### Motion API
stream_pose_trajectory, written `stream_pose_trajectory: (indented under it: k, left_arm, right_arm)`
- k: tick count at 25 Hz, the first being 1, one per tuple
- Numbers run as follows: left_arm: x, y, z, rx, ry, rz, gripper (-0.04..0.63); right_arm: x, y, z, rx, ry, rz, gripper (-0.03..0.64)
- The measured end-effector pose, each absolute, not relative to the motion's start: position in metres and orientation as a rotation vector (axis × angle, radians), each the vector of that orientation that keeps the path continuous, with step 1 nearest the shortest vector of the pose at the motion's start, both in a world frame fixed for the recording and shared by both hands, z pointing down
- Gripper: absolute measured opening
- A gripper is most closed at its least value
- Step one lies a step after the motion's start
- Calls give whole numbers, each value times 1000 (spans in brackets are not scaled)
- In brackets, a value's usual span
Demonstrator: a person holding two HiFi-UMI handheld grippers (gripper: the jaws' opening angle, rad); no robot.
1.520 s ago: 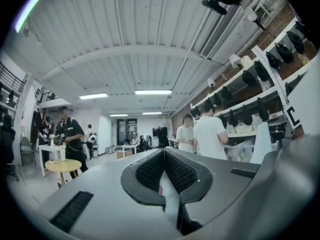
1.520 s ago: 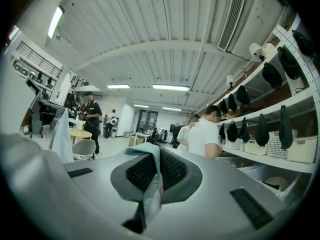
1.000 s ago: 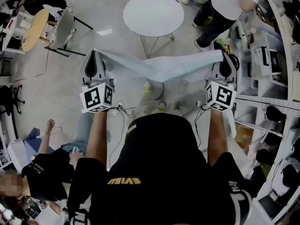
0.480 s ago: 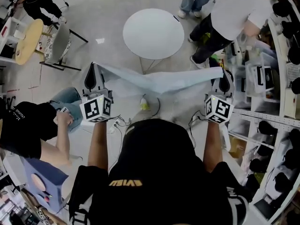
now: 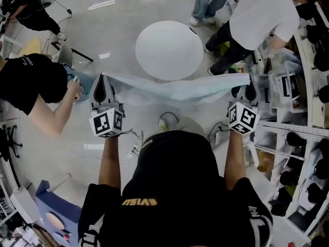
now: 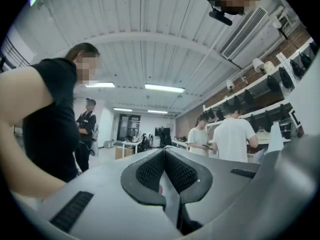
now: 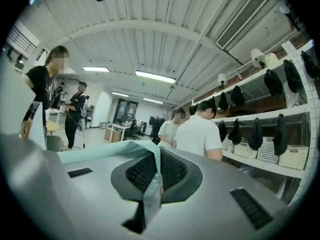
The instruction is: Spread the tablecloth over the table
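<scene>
Crosswise, tablecloth (image 5: 169,89) long axis side to side, ends clamped in left gripper (image 5: 101,79) and right gripper (image 5: 250,84)

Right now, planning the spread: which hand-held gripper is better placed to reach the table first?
Probably left: both clamp the tablecloth, but the left hand-held gripper sits nearer the table.

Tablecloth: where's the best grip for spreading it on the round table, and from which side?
Likely its two opposite ends, one per gripper, jaws level, coming from the person's side. The tablecloth is thin and limp; pinched so by the left gripper and right gripper, it stretches into a band in front of the table.
</scene>
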State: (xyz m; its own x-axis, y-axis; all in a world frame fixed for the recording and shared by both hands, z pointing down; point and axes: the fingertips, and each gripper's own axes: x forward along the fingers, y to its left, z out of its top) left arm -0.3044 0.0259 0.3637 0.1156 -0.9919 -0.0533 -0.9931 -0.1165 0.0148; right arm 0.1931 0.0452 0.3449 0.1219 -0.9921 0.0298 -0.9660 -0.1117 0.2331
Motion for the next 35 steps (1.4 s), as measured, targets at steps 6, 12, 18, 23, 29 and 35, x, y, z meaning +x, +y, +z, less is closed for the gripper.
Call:
stream_pose_trajectory:
  k: [6, 12, 18, 23, 29, 35]
  left_arm:
    - [-303, -13, 367, -2368, 2008, 62, 17]
    - [-287, -53, 369, -2401, 1962, 58, 17]
    - [-280, -109, 359, -2365, 1997, 69, 17]
    - [-292, -156, 355, -2286, 2098, 65, 17]
    - [-293, -220, 343, -2195, 2157, 43, 17]
    - [-274, -283, 359, -2147, 2218, -20, 17]
  right_arm:
    - [184, 20, 341, 2206, -1922, -225, 3]
    - [168, -24, 342, 2153, -1959, -259, 3]
    - [186, -87, 339, 2156, -1968, -279, 3]
    - [209, -145, 338, 2142, -1973, -269, 3]
    - [232, -225, 332, 2094, -2020, -299, 3]
    - [250, -305, 359, 1975, -2055, -275, 3]
